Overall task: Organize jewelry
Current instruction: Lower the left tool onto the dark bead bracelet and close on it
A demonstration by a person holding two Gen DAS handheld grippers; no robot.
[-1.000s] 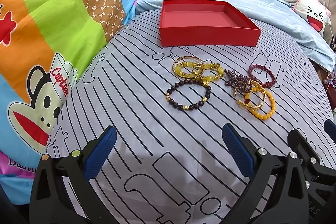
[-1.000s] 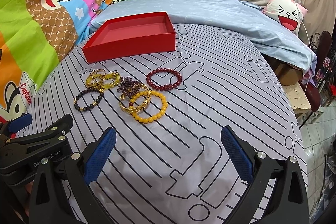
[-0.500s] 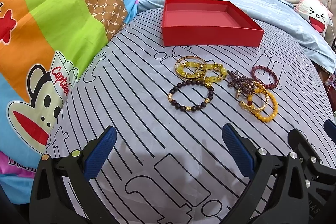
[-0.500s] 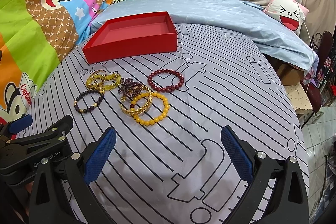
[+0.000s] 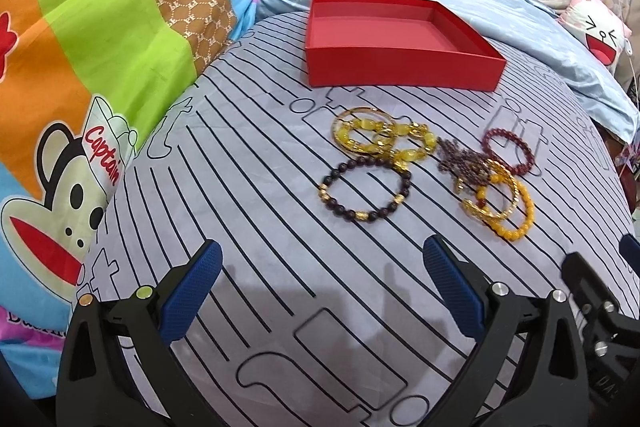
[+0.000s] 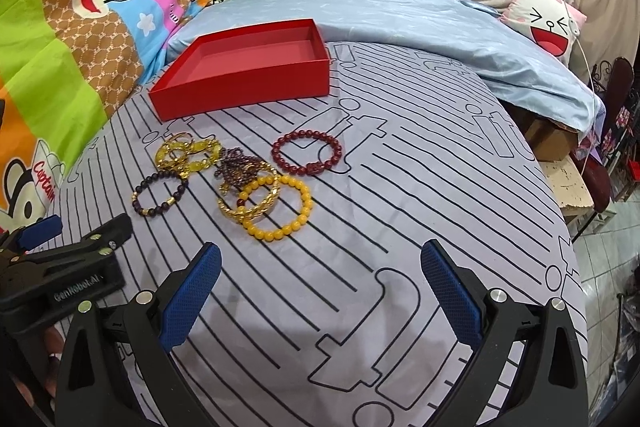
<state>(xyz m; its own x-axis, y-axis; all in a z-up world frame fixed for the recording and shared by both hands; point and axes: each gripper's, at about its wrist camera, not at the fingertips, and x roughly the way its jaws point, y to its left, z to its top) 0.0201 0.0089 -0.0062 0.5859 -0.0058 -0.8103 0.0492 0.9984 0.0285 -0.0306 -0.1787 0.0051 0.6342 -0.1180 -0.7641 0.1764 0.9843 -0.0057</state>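
An empty red box (image 5: 400, 39) (image 6: 248, 75) stands at the far side of the striped grey bed sheet. In front of it lie several bracelets: a dark bead one (image 5: 365, 189) (image 6: 160, 195), yellow-gold ones (image 5: 380, 139) (image 6: 186, 155), a purple tangle (image 5: 464, 163) (image 6: 240, 165), a gold bangle over an orange bead bracelet (image 5: 504, 211) (image 6: 280, 207), and a dark red one (image 5: 508, 151) (image 6: 307, 151). My left gripper (image 5: 324, 291) is open and empty, short of the dark bead bracelet. My right gripper (image 6: 320, 291) is open and empty, short of the orange bracelet.
A bright monkey-print quilt (image 5: 80, 67) rises along the left. A light blue blanket (image 6: 400, 11) and a white cartoon pillow (image 6: 548, 23) lie behind the box. The bed's right edge drops to cardboard boxes (image 6: 560, 155) and tiled floor.
Both grippers have moved slightly forward toward the bracelets, which sit a little lower and nearer in both views. Both stay open. The jewelry has not moved.
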